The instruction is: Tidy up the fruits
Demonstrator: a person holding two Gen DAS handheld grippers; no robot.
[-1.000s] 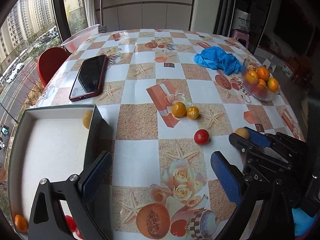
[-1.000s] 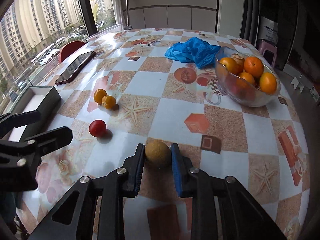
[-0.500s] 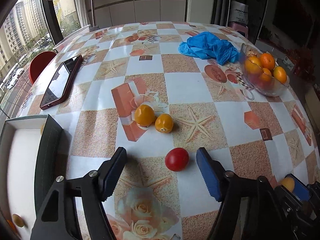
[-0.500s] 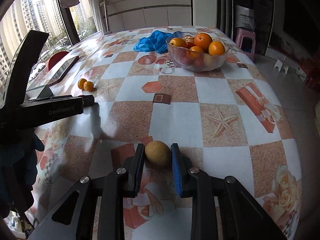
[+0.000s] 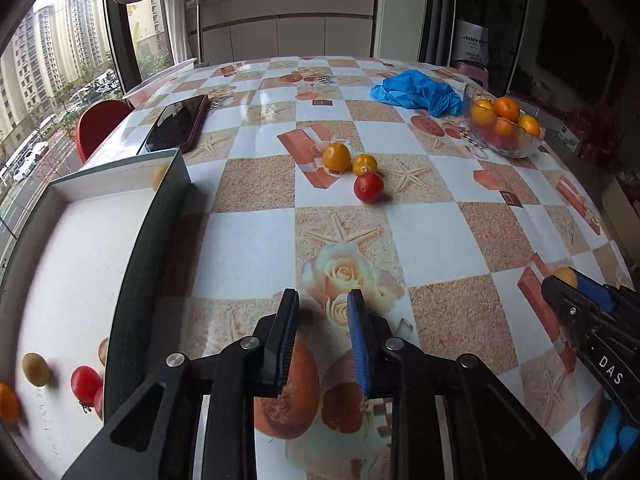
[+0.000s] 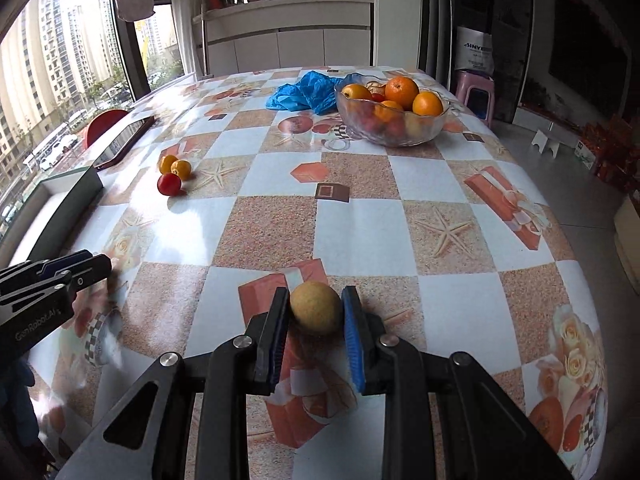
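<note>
My right gripper (image 6: 316,290) is shut on a small yellow-brown fruit (image 6: 316,307) just above the tablecloth near the front edge; it also shows in the left wrist view as the right gripper (image 5: 576,280). My left gripper (image 5: 322,296) hovers over the rose print, its jaws closing to a narrow gap with nothing between them. Farther out, a red tomato (image 5: 368,187) rests against two yellow fruits (image 5: 337,157). A dark-walled box (image 5: 144,264) with a white floor at the left holds several small fruits (image 5: 86,384).
A glass bowl (image 6: 392,136) of oranges stands at the far right beside a crumpled blue cloth (image 5: 416,90). A phone (image 5: 178,124) lies behind the box. A red chair back (image 5: 100,124) shows past the table's left edge.
The left gripper's jaws narrowed from wide open and pulled back from the red tomato, which now lies by the yellow fruits. The right gripper kept its fruit and swung its view.
</note>
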